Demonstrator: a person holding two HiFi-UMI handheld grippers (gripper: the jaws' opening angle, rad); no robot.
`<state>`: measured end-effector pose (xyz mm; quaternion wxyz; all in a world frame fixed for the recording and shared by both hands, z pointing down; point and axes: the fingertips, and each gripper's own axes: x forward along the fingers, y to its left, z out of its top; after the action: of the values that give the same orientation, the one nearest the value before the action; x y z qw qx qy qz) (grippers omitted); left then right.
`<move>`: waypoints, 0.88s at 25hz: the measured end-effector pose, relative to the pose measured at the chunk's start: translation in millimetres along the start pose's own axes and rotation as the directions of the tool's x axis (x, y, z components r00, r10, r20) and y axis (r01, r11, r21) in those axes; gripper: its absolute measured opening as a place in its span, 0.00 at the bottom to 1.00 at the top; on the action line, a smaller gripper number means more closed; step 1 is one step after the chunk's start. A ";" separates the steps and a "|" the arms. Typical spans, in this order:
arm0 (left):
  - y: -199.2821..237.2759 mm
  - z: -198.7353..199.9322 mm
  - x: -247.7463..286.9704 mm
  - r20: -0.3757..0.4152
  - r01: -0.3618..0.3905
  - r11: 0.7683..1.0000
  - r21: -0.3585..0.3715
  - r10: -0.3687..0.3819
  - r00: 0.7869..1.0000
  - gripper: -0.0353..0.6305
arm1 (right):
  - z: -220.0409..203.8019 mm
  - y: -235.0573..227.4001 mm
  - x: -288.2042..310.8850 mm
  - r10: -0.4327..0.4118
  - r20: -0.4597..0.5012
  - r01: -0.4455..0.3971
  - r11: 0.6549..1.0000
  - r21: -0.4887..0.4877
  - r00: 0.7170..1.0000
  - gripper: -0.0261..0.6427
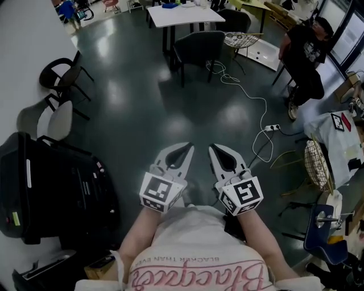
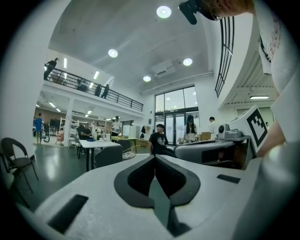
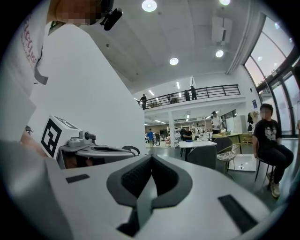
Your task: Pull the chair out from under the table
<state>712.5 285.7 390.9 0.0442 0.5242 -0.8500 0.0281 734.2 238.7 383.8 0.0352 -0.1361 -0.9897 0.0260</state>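
Well short of the white table [image 1: 185,14], with a wide stretch of dark floor [image 1: 142,108] in between, that's where we are. The dark chair [image 1: 199,48] sits tucked in at the table's near edge, untouched and well out of reach, so there's a walk to make first, and that's where trouble starts. A seated person [image 1: 304,54] is off the table's right end, and a wire chair [image 1: 242,40] stands just beside our chair on that same side. Swing the chair out crooked and it likely knocks that wire frame. Now watch the white cable [image 1: 250,102]: it snakes from near the chair's legs, out from the table toward us, to a power strip [image 1: 273,127]. That's the big worry, I'd say. A chair leg dragged straight back could catch the cable, or a foot could snag it on the approach. And the tools: the left gripper [image 1: 186,149] has its jaws pressed together on nothing, and the right gripper [image 1: 214,149] is the same, closed and empty. Arrive like that and they'd only shove the chair deeper under the table. They need to spread before they meet the backrest.
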 end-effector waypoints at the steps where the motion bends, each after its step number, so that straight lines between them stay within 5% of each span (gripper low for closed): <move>1: 4.9 -0.9 3.6 -0.002 -0.003 1.000 -0.004 0.003 1.000 0.06 | -1.4 -3.2 4.5 0.000 -0.007 0.000 1.000 -0.002 1.000 0.05; 10: 66.6 -3.5 67.9 -0.011 0.024 1.000 -0.017 -0.024 1.000 0.06 | -7.6 -56.1 78.0 -0.057 -0.045 0.054 0.996 -0.064 0.997 0.05; 22: 232.3 19.1 161.0 -0.021 0.072 0.997 -0.020 -0.072 0.997 0.06 | 30.5 -117.4 245.2 -0.121 -0.033 0.122 0.993 0.005 0.992 0.05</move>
<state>432.1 245.0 388.3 0.0595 0.5538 -0.8302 0.0240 464.9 191.0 376.0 0.0534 -0.0758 -0.9954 0.0253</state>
